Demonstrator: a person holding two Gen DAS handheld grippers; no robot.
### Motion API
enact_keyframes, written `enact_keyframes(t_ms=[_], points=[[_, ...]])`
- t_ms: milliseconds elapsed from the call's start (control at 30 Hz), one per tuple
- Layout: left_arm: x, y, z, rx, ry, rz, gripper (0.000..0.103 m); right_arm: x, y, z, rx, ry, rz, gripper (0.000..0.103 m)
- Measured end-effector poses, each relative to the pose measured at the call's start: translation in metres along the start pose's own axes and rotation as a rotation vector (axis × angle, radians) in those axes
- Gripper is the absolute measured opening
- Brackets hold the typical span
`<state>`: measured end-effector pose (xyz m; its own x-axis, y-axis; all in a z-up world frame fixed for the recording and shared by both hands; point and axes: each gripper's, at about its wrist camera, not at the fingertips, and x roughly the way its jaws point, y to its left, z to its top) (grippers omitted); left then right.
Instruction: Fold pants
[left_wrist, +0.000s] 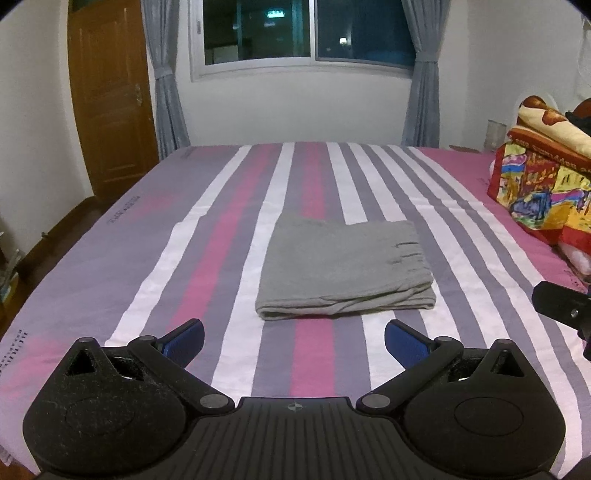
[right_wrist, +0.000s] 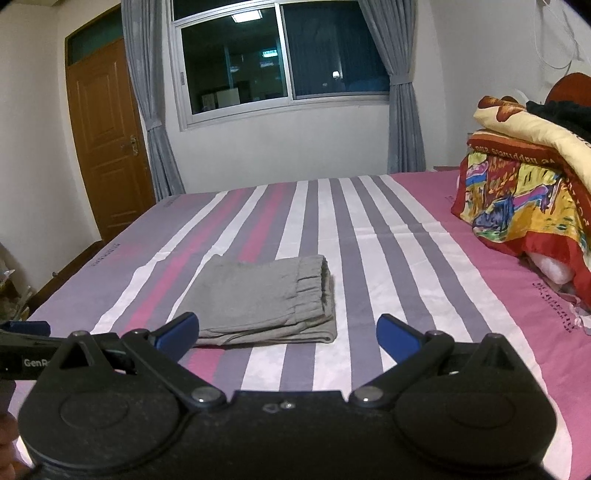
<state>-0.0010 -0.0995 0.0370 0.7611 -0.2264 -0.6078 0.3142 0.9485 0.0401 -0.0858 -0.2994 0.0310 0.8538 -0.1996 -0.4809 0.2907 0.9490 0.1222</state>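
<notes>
Grey pants (left_wrist: 341, 267) lie folded into a compact rectangle on the striped bed sheet (left_wrist: 221, 258), waistband to the right. They also show in the right wrist view (right_wrist: 258, 299). My left gripper (left_wrist: 293, 338) is open and empty, held back from the near folded edge of the pants. My right gripper (right_wrist: 286, 332) is open and empty, near the front right corner of the pants. Part of the right gripper (left_wrist: 565, 306) shows at the right edge of the left wrist view, and part of the left gripper (right_wrist: 26, 350) at the left edge of the right wrist view.
A pile of colourful bedding (right_wrist: 524, 192) sits on the right side of the bed (left_wrist: 535, 177). A window (right_wrist: 280, 59) with grey curtains is behind the bed. A wooden door (right_wrist: 107, 140) stands at the left. The bed's left edge drops to the floor (left_wrist: 55, 243).
</notes>
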Motion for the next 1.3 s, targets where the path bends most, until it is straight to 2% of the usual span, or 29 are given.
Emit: enact_keyframes(t_ms=[1300], points=[[0.0087,-0.0096,0.0045,0.02,0.021,-0.015,0.103,0.0049,-0.0029,0.0013,-0.006,0.017,0.0,0.103]])
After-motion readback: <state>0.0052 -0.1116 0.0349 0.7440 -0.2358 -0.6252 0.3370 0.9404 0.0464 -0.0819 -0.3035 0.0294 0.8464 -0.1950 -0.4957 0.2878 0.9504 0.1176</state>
